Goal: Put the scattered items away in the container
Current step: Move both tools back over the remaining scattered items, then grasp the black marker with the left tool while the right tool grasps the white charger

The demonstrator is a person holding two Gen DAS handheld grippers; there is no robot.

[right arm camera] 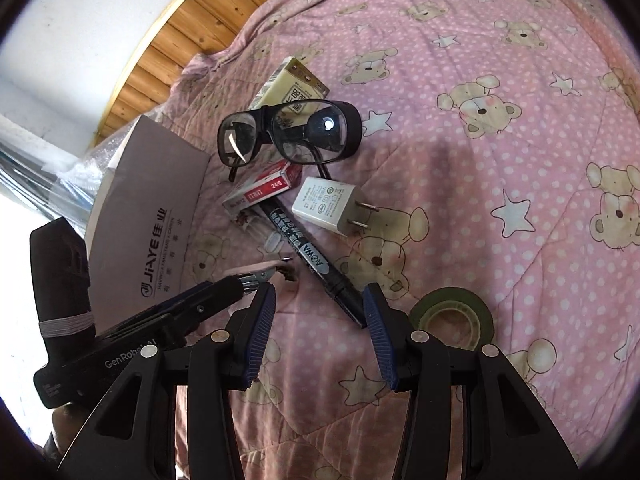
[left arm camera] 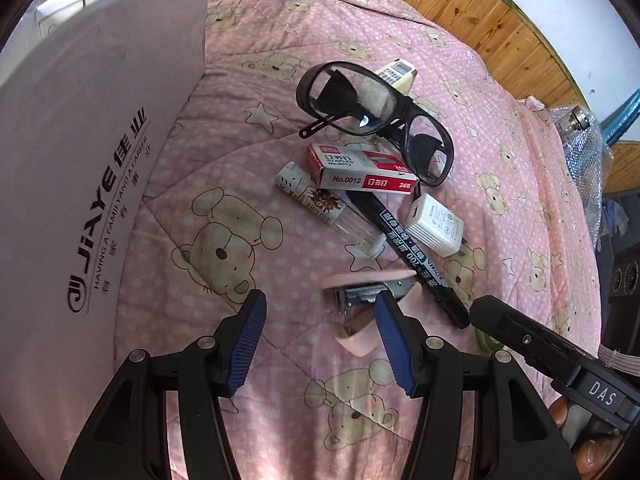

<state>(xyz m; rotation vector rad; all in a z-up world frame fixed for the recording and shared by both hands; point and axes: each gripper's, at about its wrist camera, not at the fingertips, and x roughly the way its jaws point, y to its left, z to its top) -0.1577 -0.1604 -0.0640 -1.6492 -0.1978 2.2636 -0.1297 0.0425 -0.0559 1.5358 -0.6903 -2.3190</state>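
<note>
Both grippers, left [left arm camera: 320, 320] and right [right arm camera: 320, 312], hang wide open with nothing between their jaws. The pink stapler [left arm camera: 368, 280] lies near the left one. The grey box [left arm camera: 88, 168] stands far left.

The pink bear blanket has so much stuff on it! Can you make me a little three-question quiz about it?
1. True or false: the black marker lies on top of the safety glasses.
2. Which thing has two metal prongs sticking out? A) the staple box B) the white charger C) the tape roll
3. Fill in: both the left gripper and the right gripper have their jaws ____.

Key:
1. False. The marker lies nearer the grippers; at most its far tip reaches the glasses' arm.
2. B
3. Open, with nothing between them.
</note>
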